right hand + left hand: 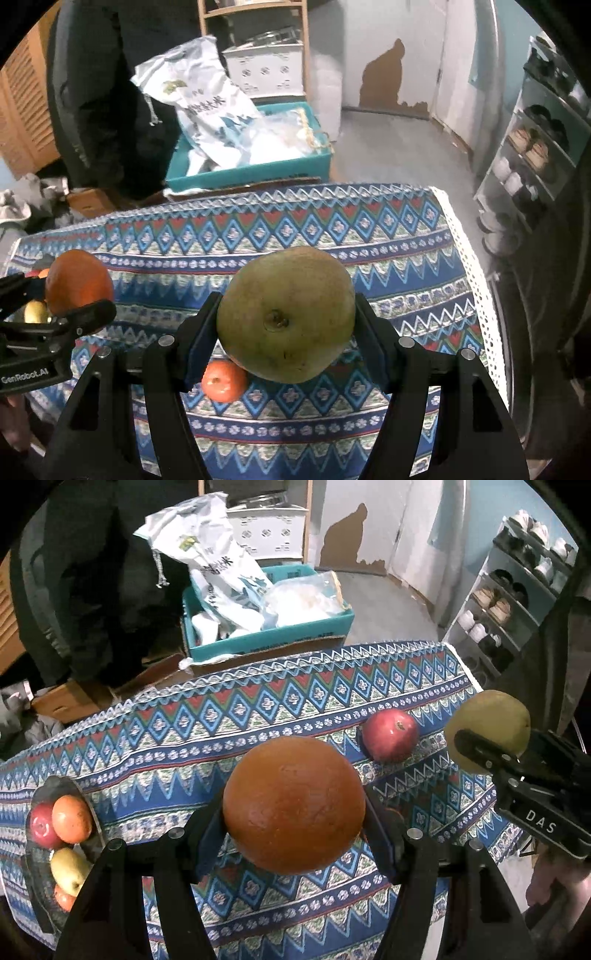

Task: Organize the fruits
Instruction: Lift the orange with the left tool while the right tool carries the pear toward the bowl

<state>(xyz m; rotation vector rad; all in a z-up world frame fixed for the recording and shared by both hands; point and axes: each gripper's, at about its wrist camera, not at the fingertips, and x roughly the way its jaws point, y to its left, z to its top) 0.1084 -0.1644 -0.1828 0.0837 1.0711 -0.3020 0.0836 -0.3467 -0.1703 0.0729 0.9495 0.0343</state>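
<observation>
So both grippers are loaded: the left gripper has its jaws spread wide and clamped on a big dimpled orange, held above the patterned tablecloth. The right gripper is clamped just as wide on a smooth, greenish pear. Only the left view catches the glass plate left of the orange, holding fruit, plus a shiny red apple to its right. Only the right view shows a small tangerine under the pear.
</observation>
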